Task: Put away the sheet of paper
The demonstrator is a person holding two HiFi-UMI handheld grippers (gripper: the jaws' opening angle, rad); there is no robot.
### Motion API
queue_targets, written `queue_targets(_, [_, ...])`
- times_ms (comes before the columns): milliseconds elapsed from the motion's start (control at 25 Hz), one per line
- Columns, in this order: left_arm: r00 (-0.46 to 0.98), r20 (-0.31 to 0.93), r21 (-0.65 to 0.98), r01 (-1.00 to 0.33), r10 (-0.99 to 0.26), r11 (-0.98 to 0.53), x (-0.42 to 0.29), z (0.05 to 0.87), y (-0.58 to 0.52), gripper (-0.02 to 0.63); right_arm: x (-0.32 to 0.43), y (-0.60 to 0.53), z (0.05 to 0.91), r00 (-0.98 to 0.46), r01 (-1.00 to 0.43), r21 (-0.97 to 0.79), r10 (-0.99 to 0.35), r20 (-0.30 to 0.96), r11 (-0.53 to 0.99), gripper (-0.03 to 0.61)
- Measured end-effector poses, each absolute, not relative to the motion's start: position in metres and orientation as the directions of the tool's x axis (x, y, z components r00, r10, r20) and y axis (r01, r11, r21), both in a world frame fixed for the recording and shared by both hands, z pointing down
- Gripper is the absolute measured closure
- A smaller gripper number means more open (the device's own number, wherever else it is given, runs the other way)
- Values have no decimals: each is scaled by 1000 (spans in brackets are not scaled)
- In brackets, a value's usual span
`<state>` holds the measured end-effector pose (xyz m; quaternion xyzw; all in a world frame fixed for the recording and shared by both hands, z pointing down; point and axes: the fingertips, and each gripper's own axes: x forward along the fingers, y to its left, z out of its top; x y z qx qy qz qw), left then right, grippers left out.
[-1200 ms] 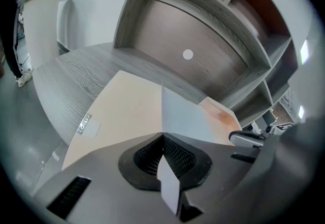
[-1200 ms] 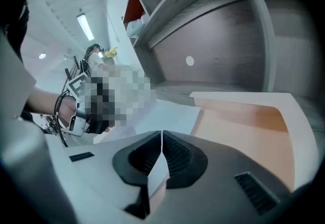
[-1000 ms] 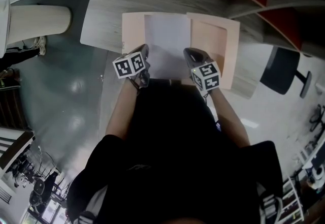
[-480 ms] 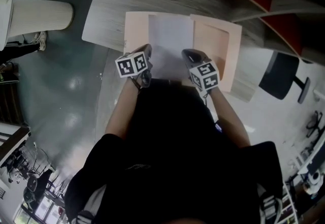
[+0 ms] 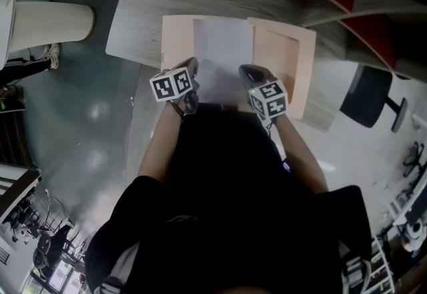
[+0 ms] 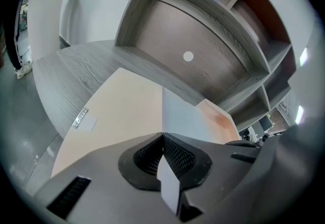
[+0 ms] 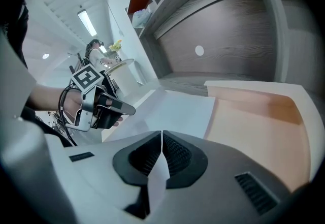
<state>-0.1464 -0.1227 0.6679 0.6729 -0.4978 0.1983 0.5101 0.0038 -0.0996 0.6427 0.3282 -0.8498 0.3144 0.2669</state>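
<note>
The sheet (image 5: 223,53) is white and hangs between my two grippers. Each one pinches its near edge, one toward each near corner. From there it slopes away over the middle of the open folder (image 5: 288,59). I cannot tell whether its far edge rests on the folder.

The jaws of my left gripper (image 6: 162,139) are closed tight on the sheet, and a strip of it runs back between the ribbed pads. My right gripper (image 7: 161,139) has its jaws pressed together on the sheet the same way, with a bent tongue of paper trailing toward the camera.

The peach folder lies spread flat on the grey bench (image 5: 137,26), by its front edge, a flap showing on either side of the sheet.

Both grippers tilt forward and down, side by side and well apart, marker cubes up. My left forearm (image 5: 157,146) and right forearm (image 5: 301,153) reach straight out from my body to them. Behind the bench curves a shelf unit (image 6: 203,40).
</note>
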Motion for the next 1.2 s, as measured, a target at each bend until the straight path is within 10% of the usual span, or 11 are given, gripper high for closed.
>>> queue_targets(1200, [456,776,486,-873,-436,-48,-115,668,-125,568,27,-98,643,-623,-754,-365,-419,660,546,554])
